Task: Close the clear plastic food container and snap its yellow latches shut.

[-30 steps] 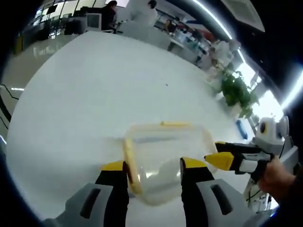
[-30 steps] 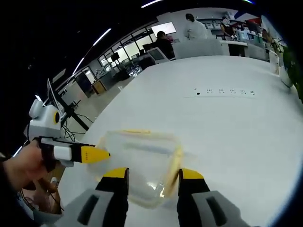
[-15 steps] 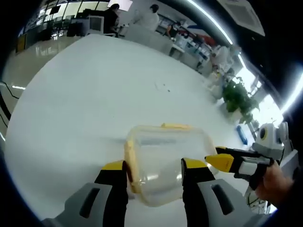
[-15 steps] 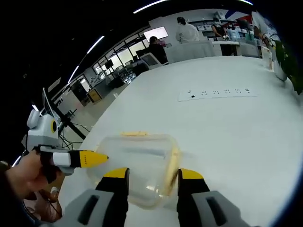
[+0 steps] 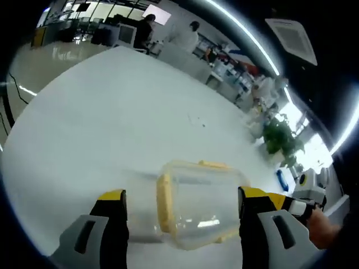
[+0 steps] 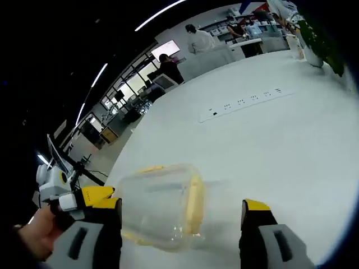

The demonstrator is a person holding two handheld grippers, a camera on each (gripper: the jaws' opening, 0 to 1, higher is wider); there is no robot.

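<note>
Now both grippers, left gripper [image 5: 182,202] and right gripper [image 6: 182,210], are spreading wide from narrower gaps, holding nothing, straddling the container [image 5: 199,204] on the table [image 5: 101,112], likely lining up on its latches [image 5: 164,202].

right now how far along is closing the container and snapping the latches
Done, it seems: the lid sits on the clear container, on the white table. In hand: nothing; the left tongs and right tongs are both open, jaws wide on either side of it. Left: the latches. One yellow latch lies along the container's side, another shows in the right gripper view; whether any has snapped shut cannot be told.
</note>
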